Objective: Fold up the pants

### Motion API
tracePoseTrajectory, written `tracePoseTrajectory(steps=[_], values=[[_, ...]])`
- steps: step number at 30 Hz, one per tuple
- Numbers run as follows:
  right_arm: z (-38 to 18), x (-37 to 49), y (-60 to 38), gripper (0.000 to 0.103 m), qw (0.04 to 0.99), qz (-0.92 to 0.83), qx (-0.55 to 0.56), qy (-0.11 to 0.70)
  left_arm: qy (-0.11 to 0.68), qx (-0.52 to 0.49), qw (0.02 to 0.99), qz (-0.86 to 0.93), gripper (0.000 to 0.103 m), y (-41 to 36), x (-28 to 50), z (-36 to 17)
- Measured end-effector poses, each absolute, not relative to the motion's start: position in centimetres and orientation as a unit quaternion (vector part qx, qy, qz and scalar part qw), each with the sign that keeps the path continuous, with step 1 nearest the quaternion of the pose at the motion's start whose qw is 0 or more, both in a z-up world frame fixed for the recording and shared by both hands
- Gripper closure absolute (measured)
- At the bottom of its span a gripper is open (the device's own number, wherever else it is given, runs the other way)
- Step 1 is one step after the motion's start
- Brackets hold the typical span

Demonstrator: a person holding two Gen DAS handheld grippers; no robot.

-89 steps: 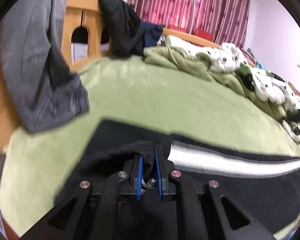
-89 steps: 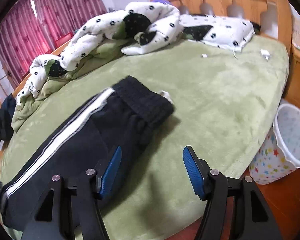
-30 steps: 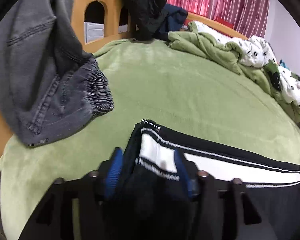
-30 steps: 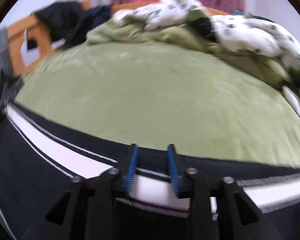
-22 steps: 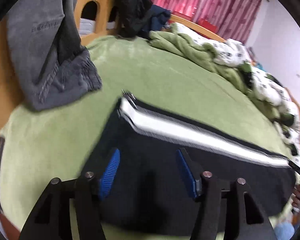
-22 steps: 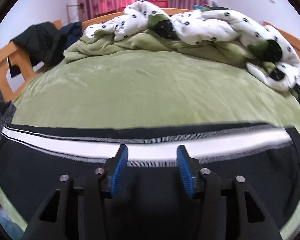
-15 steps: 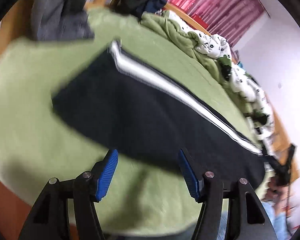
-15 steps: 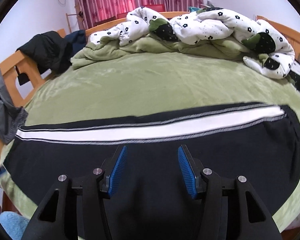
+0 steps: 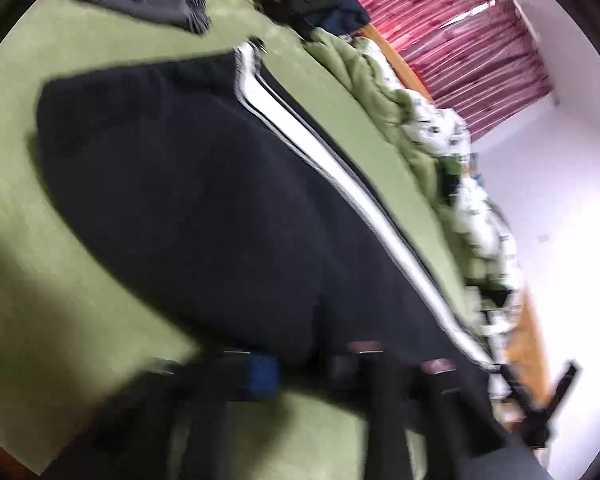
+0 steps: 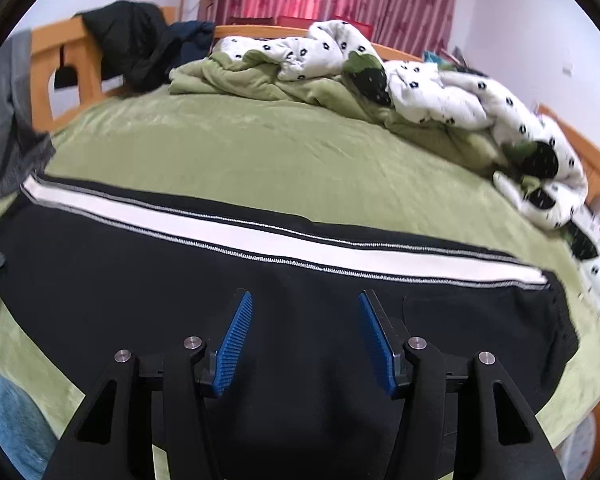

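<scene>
Black pants (image 10: 180, 280) with a white side stripe (image 10: 260, 236) lie flat, folded lengthwise, across the green bed (image 10: 260, 148). My right gripper (image 10: 305, 312) hovers open and empty over their near middle. In the blurred, tilted left wrist view the pants (image 9: 200, 208) run diagonally; my left gripper (image 9: 312, 364) is open and empty over their near edge. The right gripper (image 9: 540, 412) shows at the far right of that view.
A rumpled green and white spotted quilt (image 10: 400, 76) lies along the far side of the bed. Grey pants (image 10: 8, 120) and dark clothes (image 10: 136, 44) hang on the wooden bed frame (image 10: 80, 64) at left. My blue-jeaned leg (image 10: 8, 420) is at lower left.
Both grippers let go of the pants, opened and pulled back from them. The left gripper has swung and tilted toward the right. The pants now lie flat and spread out.
</scene>
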State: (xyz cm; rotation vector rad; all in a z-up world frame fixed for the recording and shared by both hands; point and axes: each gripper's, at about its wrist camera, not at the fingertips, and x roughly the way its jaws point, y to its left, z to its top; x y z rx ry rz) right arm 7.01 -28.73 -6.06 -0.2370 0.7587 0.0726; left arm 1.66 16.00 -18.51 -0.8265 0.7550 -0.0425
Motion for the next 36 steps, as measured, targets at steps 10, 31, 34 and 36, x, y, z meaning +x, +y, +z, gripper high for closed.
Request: tracePoseTrajectory(steps=[10, 31, 34, 36], values=[[-6.7, 6.5, -28.8, 0.049, 0.912, 0.015, -0.182, 0.367, 0.339, -0.348, 0.874, 0.02, 0.066, 20.2, -1.2, -17.2], [-3.3, 8.5, -32.9, 0.043, 0.921, 0.044, 0.061, 0.383, 0.352, -0.271, 0.881, 0.162, 0.089, 23.7, 3.7, -13.9], [-4.4, 8.6, -31.8, 0.043, 0.918, 0.044, 0.066, 0.388, 0.348, -0.215, 0.896, 0.172, 0.089, 21.8, 4.1, -11.4], [-5.5, 8.5, -31.1, 0.043, 0.915, 0.053, 0.061, 0.396, 0.339, -0.188, 0.908, 0.161, 0.091, 20.2, 4.5, -9.2]])
